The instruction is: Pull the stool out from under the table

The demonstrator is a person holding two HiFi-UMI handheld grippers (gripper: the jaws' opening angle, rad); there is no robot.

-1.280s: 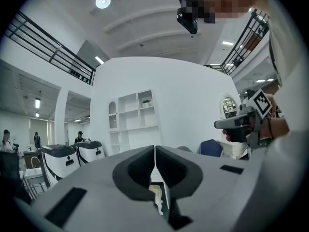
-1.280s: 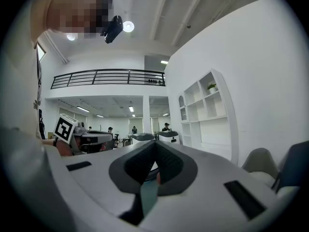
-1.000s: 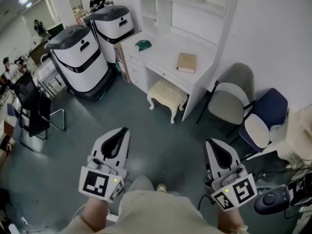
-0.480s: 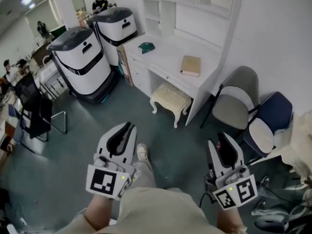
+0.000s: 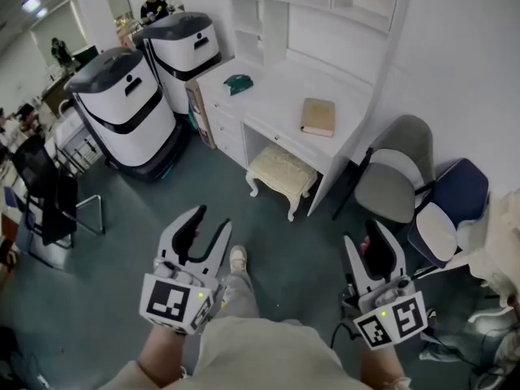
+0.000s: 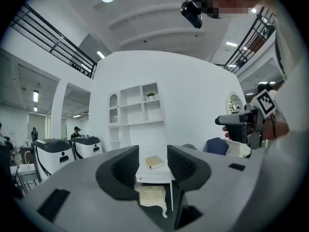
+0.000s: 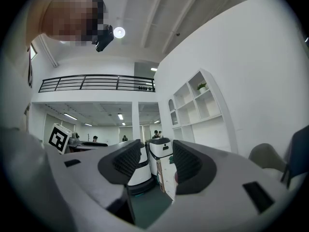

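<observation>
A cream cushioned stool (image 5: 280, 169) with white carved legs stands half under the white desk (image 5: 276, 88), far ahead of both grippers. My left gripper (image 5: 210, 223) is held low at the left; its jaws have just been opening and nothing is between them. In the left gripper view the stool (image 6: 152, 195) shows through the gap of that gripper (image 6: 153, 166), well beyond it. My right gripper (image 5: 373, 238) hangs at the right, its jaws also just opened and empty. The right gripper view looks past its own gripper (image 7: 157, 164) at white machines.
A tan book (image 5: 318, 116) and a green object (image 5: 238, 83) lie on the desk. Two big white-and-grey machines (image 5: 122, 104) stand left of it. A grey chair (image 5: 390, 177) and a blue chair (image 5: 455, 201) stand to its right, and a black chair (image 5: 49, 197) at far left.
Both grippers have moved forward toward the desk and their jaws have gone from shut to open. The person's foot has stepped forward between them.
</observation>
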